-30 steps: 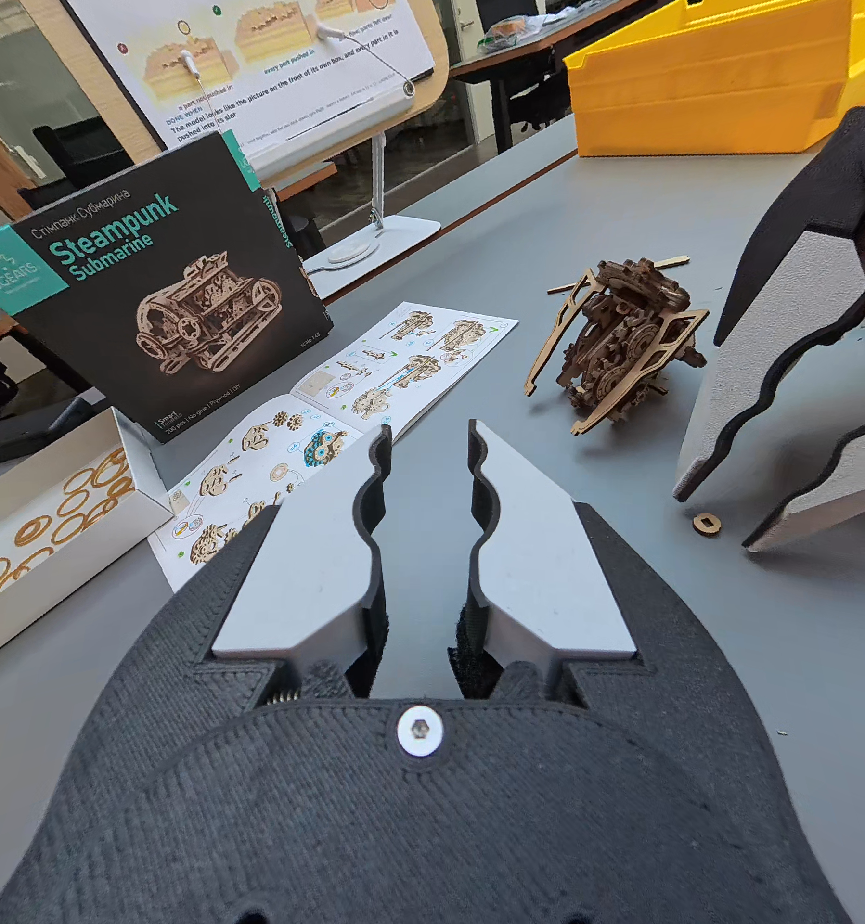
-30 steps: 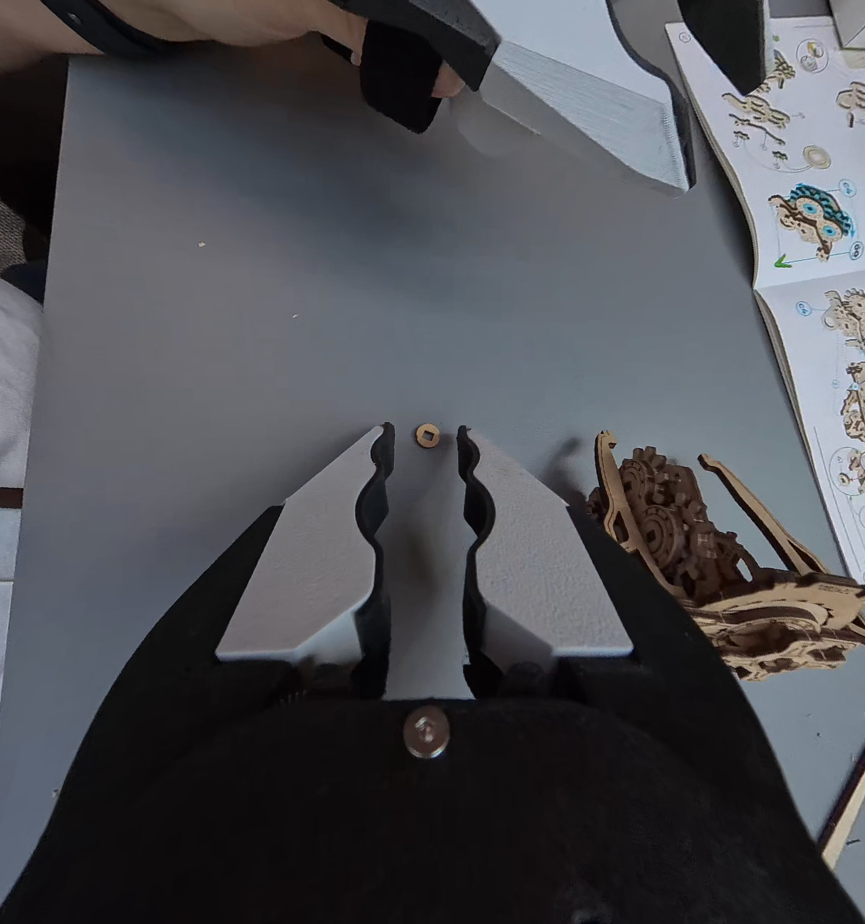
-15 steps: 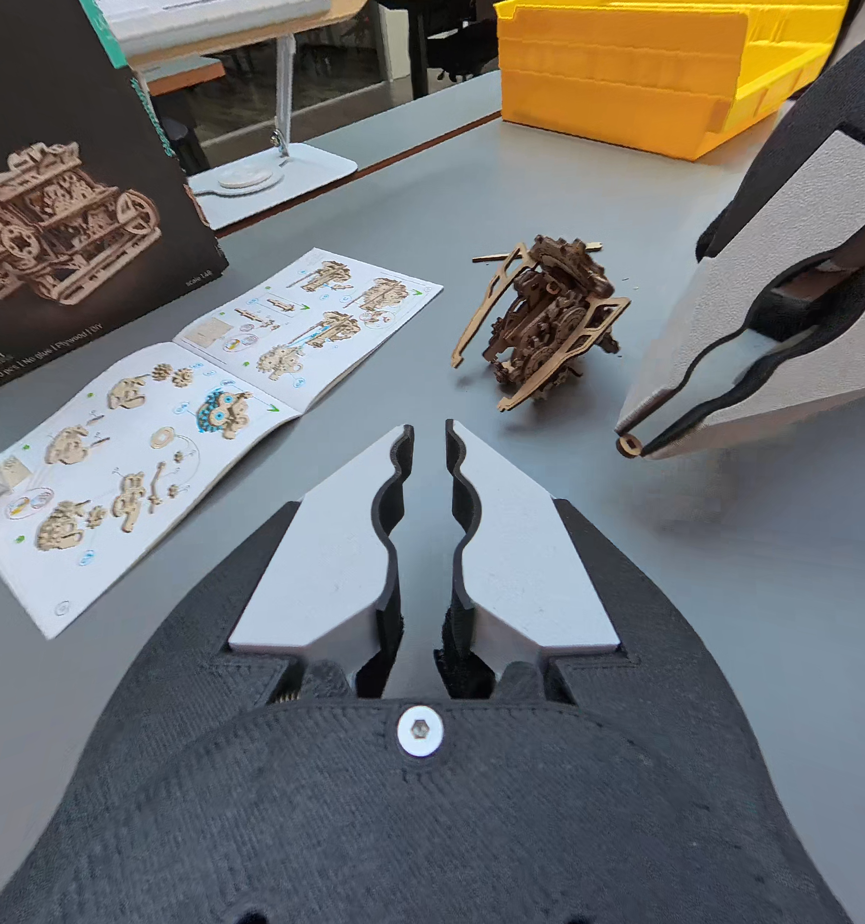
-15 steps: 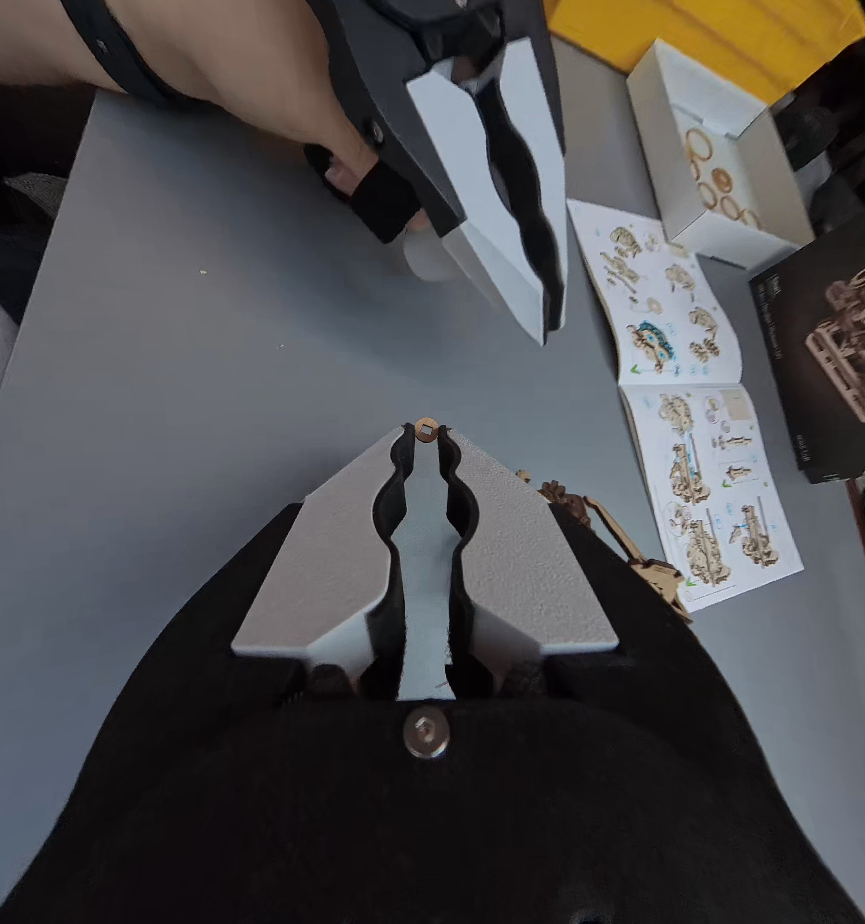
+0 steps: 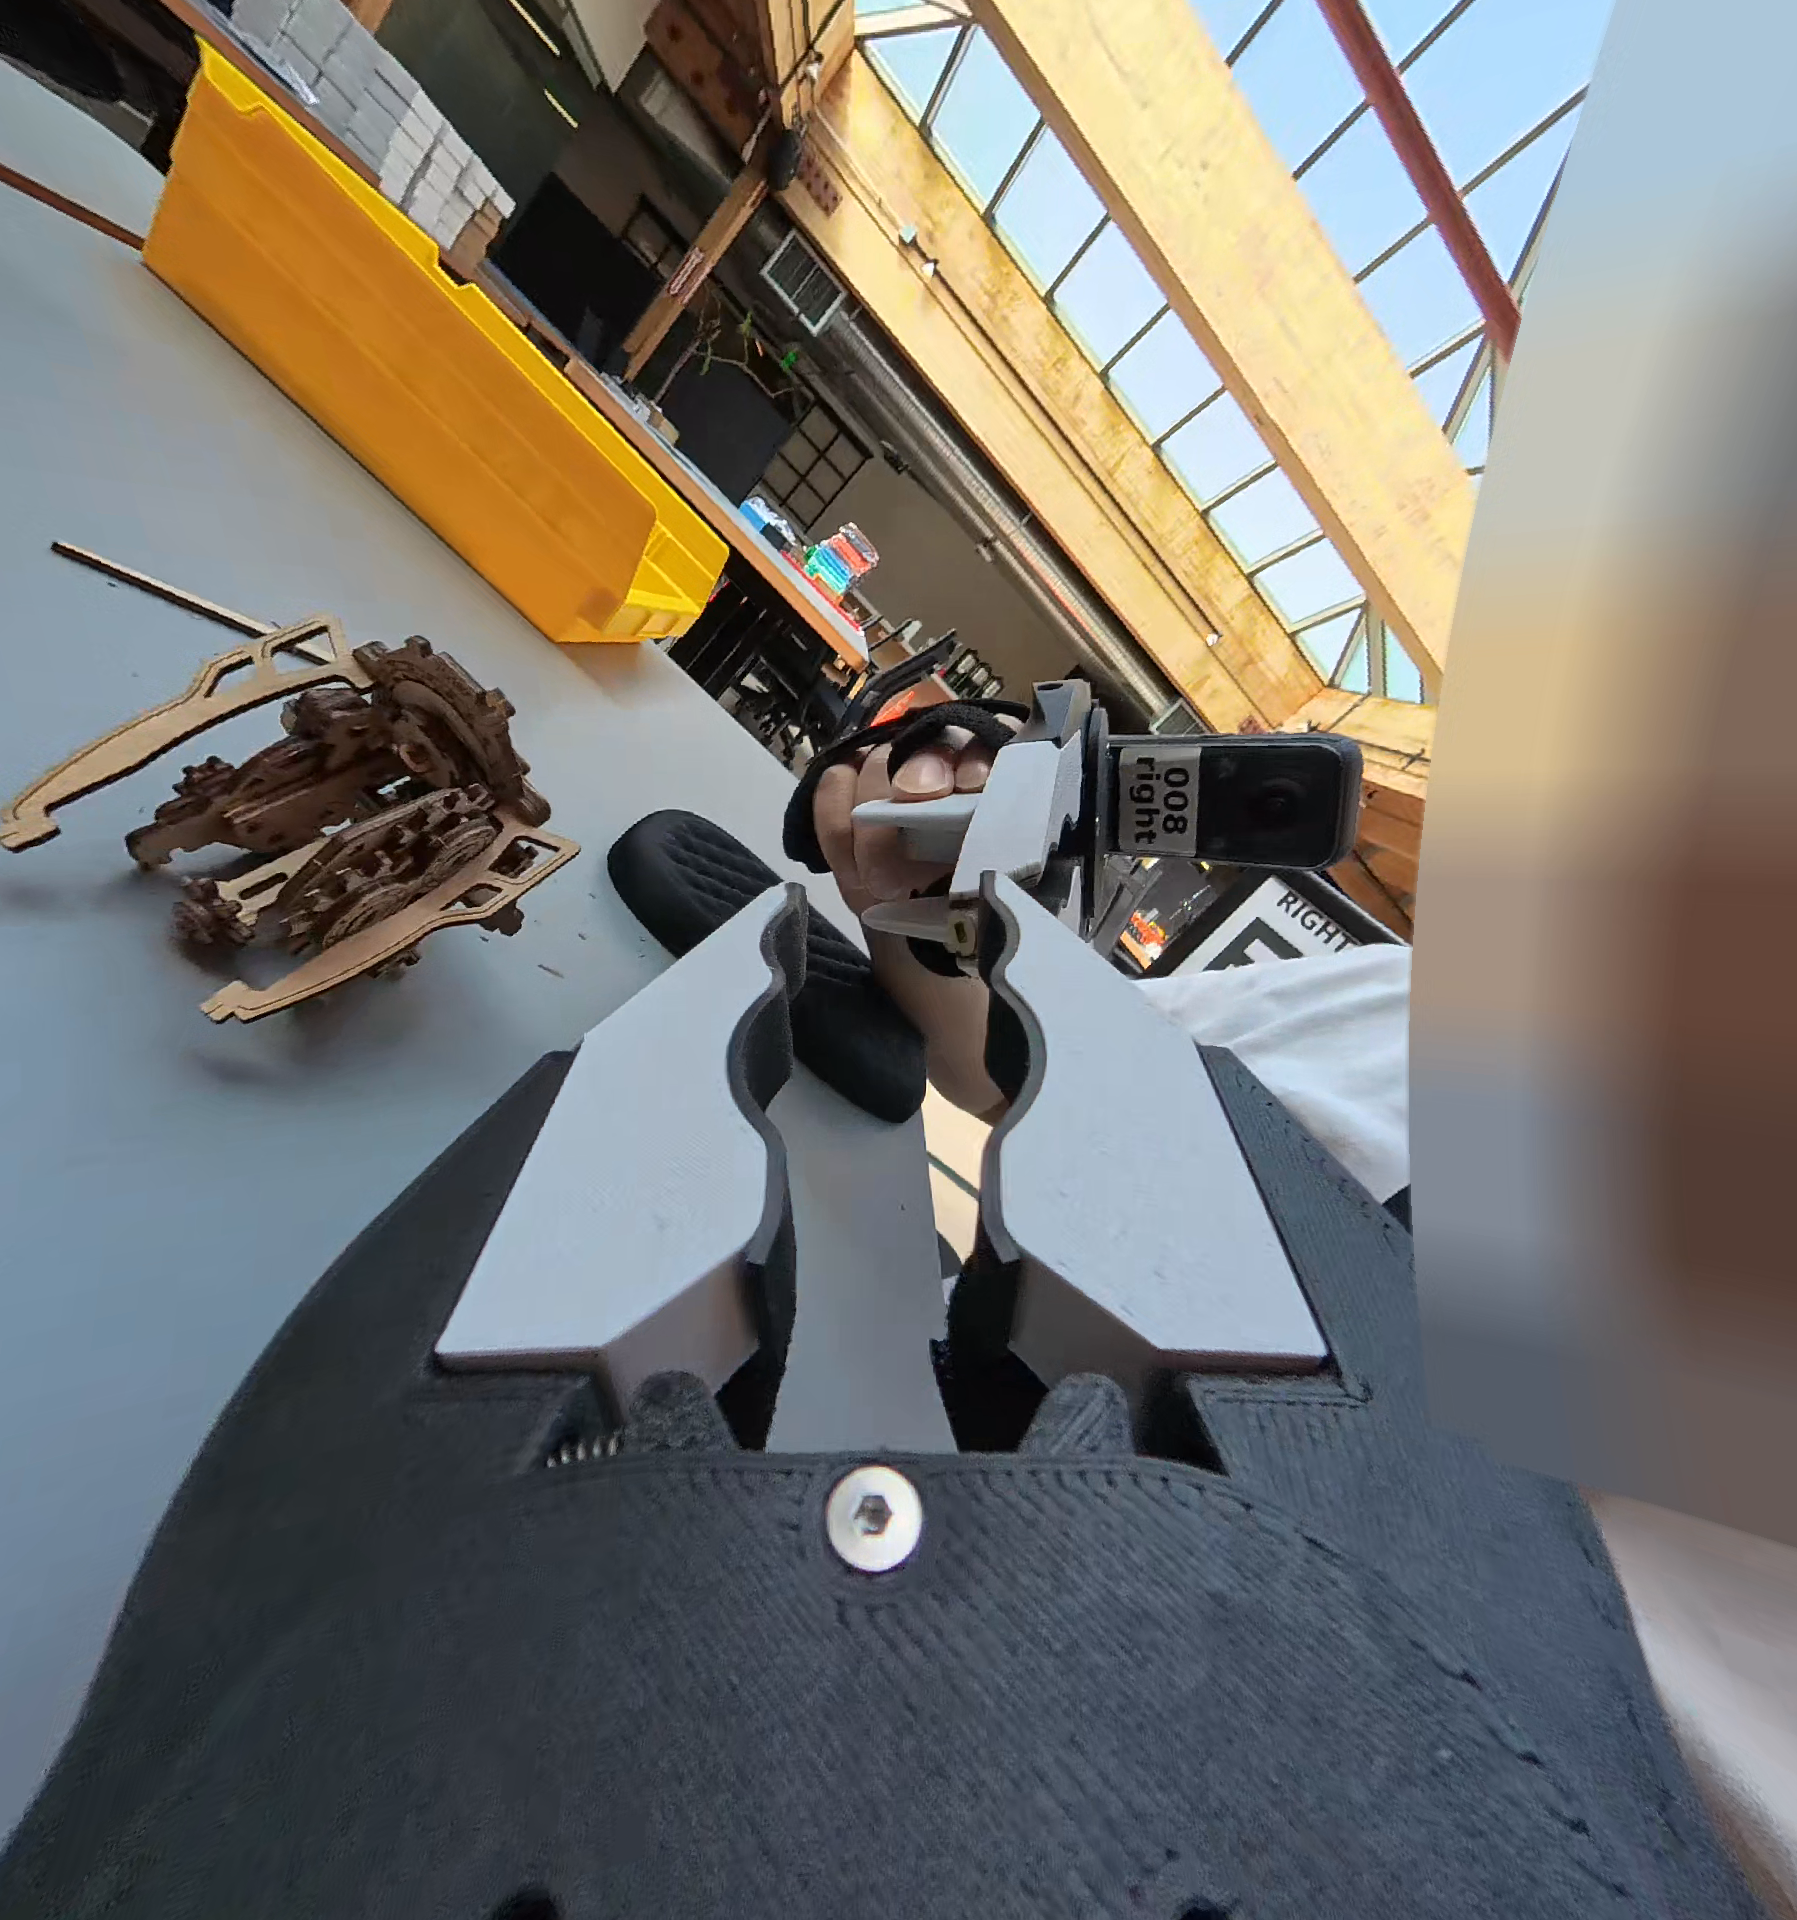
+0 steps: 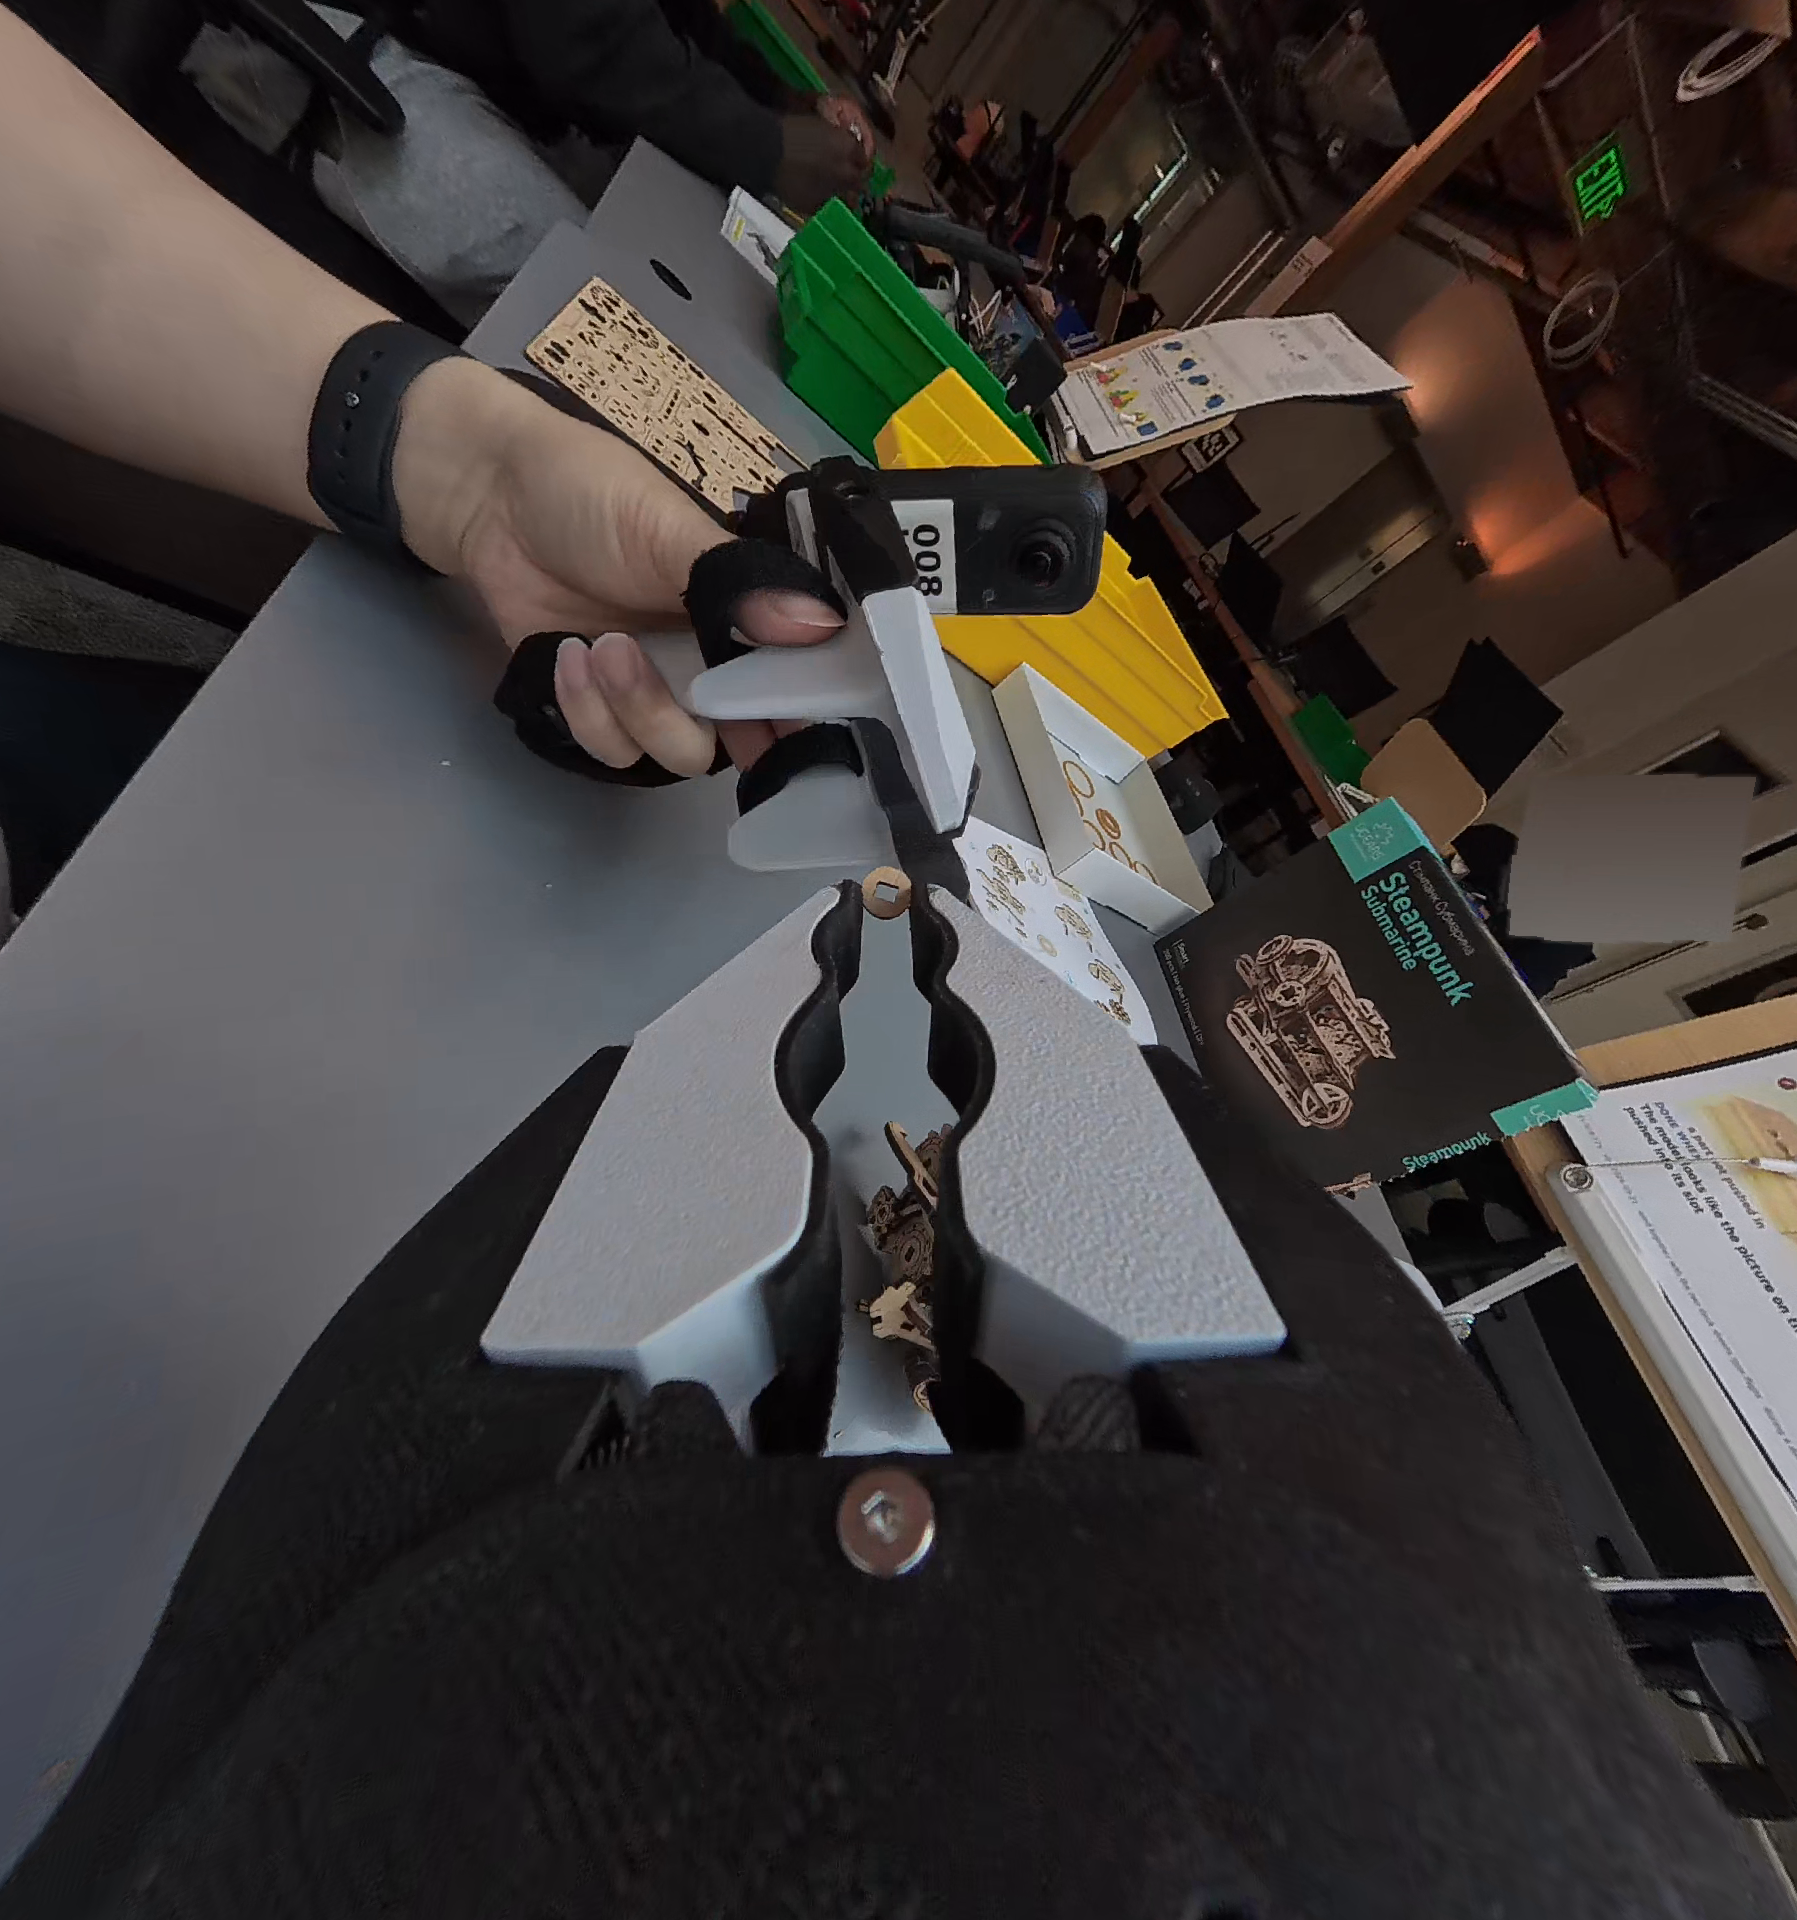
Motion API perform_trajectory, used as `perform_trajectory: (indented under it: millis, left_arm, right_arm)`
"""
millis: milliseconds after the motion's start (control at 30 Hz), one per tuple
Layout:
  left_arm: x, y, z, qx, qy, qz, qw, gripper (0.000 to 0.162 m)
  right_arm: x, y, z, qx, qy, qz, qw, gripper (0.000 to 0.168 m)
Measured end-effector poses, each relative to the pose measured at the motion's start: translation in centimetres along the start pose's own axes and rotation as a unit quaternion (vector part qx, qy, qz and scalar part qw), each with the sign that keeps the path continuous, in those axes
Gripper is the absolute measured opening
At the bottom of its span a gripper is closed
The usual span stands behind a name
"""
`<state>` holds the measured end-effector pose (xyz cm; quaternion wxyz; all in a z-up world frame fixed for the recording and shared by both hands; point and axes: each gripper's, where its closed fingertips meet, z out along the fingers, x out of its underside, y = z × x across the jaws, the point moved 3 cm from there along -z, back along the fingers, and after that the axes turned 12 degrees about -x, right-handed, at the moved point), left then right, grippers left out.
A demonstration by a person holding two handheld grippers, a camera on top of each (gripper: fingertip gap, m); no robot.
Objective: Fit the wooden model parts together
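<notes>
My right gripper [image 6: 886,906] is shut on a small round wooden washer [image 6: 886,891] with a square hole, pinched at its fingertips and held in the air. My left gripper [image 5: 889,899] is open and empty. The two grippers face each other tip to tip. In the left wrist view the washer [image 5: 961,932] shows edge-on, close to my left gripper's right-hand fingertip. The part-built wooden gear model [image 5: 291,821] lies on the grey table [image 5: 94,1143] to the left. In the right wrist view, part of the model [image 6: 909,1236] shows between my fingers.
A yellow bin [image 5: 406,395] stands at the table's far edge, with a thin wooden stick [image 5: 156,592] before it. The right wrist view shows the black kit box [image 6: 1372,997], an open booklet [image 6: 1039,914], a white box of rings [image 6: 1091,800], a punched wooden sheet [image 6: 655,395] and green bins [image 6: 873,312]. My two grippers' fingertips are within a few centimetres of each other.
My right gripper closed on the washer and lifted it off the table. Both grippers tilted up and turned to face each other. My left gripper narrowed, then opened wider.
</notes>
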<state>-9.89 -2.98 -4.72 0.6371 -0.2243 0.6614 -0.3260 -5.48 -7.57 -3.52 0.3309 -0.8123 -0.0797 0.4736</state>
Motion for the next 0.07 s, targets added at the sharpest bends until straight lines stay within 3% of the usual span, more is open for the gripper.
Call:
perform_trajectory:
  millis: [67]
  left_arm:
    - [-0.09,-0.90,-0.15,0.035,-0.014,-0.014,0.999,0.031]
  right_arm:
    - [-0.56,0.10,-0.48,0.007,-0.018,-0.001,1.000,0.008]
